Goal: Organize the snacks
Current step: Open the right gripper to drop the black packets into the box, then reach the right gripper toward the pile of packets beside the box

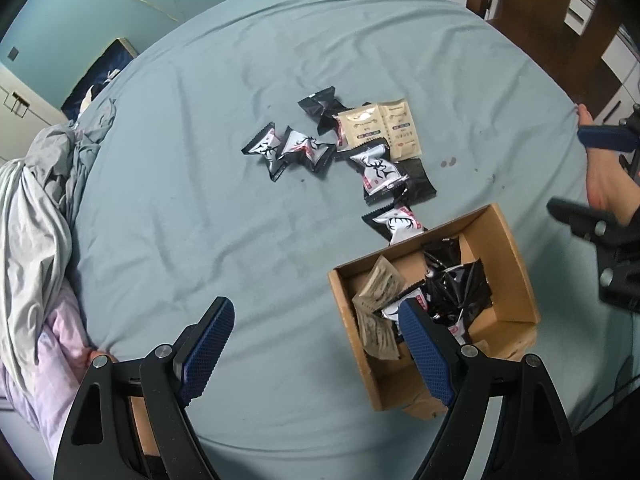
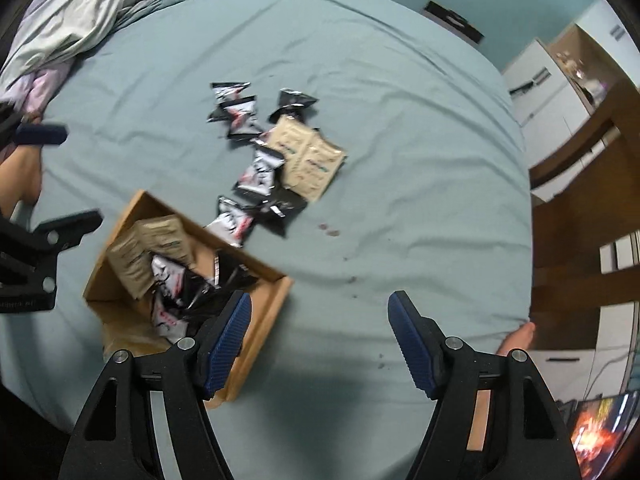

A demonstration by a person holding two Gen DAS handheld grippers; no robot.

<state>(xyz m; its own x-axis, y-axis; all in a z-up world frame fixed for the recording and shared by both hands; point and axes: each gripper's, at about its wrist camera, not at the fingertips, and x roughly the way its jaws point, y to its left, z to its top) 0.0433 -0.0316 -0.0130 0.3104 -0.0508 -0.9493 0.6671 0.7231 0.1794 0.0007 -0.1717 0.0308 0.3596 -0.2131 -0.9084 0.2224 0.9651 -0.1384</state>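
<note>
While both claws hang spread and empty above the blue-grey bedsheet [image 1: 200,184], the left gripper [image 1: 316,344] hovers at the edge of the open brown cardboard box [image 1: 516,280], where black and tan snack packets [image 1: 452,288] lie. The right gripper [image 2: 320,340] hovers beside it. More black-and-white and tan foil packets [image 1: 360,148] lie scattered just beyond the box.

Cardboard box [image 1: 516,276] open-topped, sitting on bed, already stuffed with black and beige packets [image 1: 448,292], all jumbled. Loose pile just beyond it: black-and-white deer-print snack packs [image 1: 376,168] scattered flat, overlapping, plus two beige sachets [image 1: 380,128] side by side.
</note>
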